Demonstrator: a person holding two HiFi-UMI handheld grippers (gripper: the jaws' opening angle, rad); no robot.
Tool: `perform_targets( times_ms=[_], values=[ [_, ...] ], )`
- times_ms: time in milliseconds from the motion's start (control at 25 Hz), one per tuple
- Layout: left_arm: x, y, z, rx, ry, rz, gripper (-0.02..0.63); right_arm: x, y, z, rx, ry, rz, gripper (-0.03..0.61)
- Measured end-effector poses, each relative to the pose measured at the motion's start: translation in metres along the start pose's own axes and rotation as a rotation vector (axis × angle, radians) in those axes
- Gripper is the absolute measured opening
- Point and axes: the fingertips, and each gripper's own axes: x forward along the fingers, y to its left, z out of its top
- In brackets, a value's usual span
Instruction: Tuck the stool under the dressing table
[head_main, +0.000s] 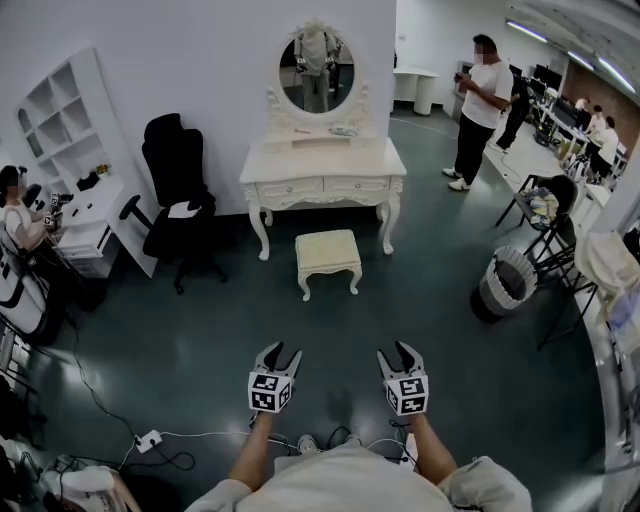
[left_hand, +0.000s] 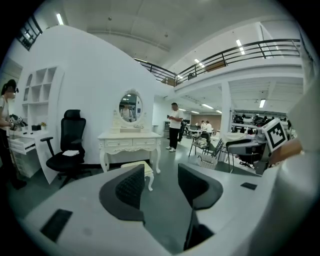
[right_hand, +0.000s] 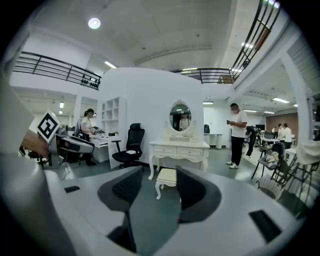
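We hold 2 grippers low over the dark floor (head_main: 200, 350), well back from the dressing table (head_main: 322, 165) and pointing toward it. The left gripper (head_main: 280, 352) has its jaws moderately apart with nothing between them and touching nothing; its own view (left_hand: 161, 172) shows only floor in the gap. The right gripper (head_main: 397, 352) is parted about as much and equally empty (right_hand: 159, 175). The stool (head_main: 327, 252) stands on the floor just in front of the dressing table, about midway between its front legs, not under the top. Left of the dressing table sits a black office chair (head_main: 178, 190). On the dressing table rises an oval mirror (head_main: 315, 72). To its right stands a person (head_main: 482, 110).
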Motion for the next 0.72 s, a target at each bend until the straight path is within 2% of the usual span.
perform_targets(
  times_ms=[40,80,400,720],
  values=[
    [0.0,-0.003,0.0,-0.006,-0.002,-0.002,0.189,-0.001,-0.001,0.0,-0.001,-0.001,0.006,0.245],
    [0.001,-0.005,0.0,-0.01,-0.002,-0.002,0.193,-0.001,-0.003,0.0,-0.002,-0.002,0.01,0.258],
    [0.003,-0.025,-0.003,-0.023,-0.006,0.035,0.193,-0.009,-0.018,-0.01,-0.017,-0.001,0.046,0.303],
    [0.011,-0.045,-0.007,-0.034,-0.009,0.055,0.193,-0.01,-0.035,-0.015,-0.019,-0.008,0.062,0.286]
  ],
)
